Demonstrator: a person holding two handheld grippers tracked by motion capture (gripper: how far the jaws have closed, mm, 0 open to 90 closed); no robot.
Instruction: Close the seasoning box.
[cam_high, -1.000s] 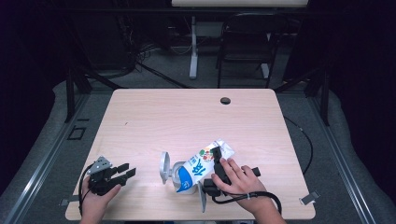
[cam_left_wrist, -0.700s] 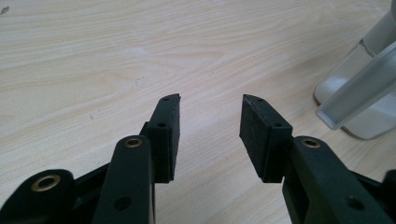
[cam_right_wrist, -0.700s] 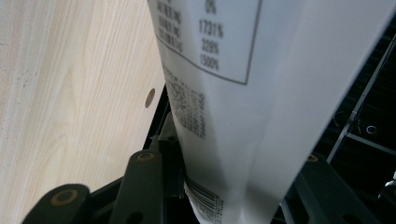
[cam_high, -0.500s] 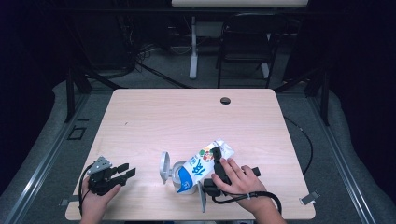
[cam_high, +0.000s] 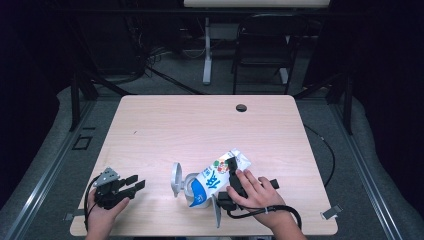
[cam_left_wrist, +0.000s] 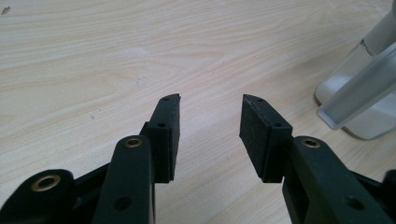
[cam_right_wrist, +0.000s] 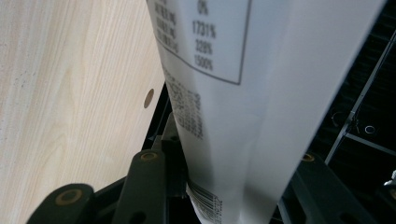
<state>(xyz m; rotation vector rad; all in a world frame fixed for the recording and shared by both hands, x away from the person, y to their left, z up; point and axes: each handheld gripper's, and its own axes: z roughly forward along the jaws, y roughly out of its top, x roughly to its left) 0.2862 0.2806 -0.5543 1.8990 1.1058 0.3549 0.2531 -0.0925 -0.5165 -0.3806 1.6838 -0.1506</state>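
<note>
Table (cam_high: 165, 125): pale wood top, mostly bare; big open area beyond both grippers, up to the round cable hole (cam_high: 241, 107) near the far edge. Near edge sits close behind both hands, so room to move is fwd and sideways, not back.

Milk carton (cam_high: 215, 177): white/blue printed, gable top, tilted, lying between the right gripper's jaws; its base end pokes into a clear plastic container (cam_high: 192, 187) just ahead of the jaw tips. Judged: light (prob. empty or near it), thin card walls, soft — dents under squeeze; coated print likely a bit slick. Best hold is across the flat side panels mid-body, as now, not the creased gable end (that end crumples).

Clear container: two see-through flaps or lids stand out from it, one on the left-gripper side, one toward the near edge. Judged: stiff but light, will skid on the wood if the carton is pushed in w/o bracing.

Right gripper (cam_high: 231, 181): jaws have just been closing, carton between them; in the right gripper view the white panel with barcode (cam_right_wrist: 205, 200) runs down betw. both jaws. Pads appear pressed on it.

Left gripper (cam_high: 131, 184): jaws wide apart, nothing betw. them (bare wood only), resting low on the table well to the side of the container; container edge (cam_left_wrist: 359, 93) shows ahead and off to one side of its tips. Free to brace the container.
</note>
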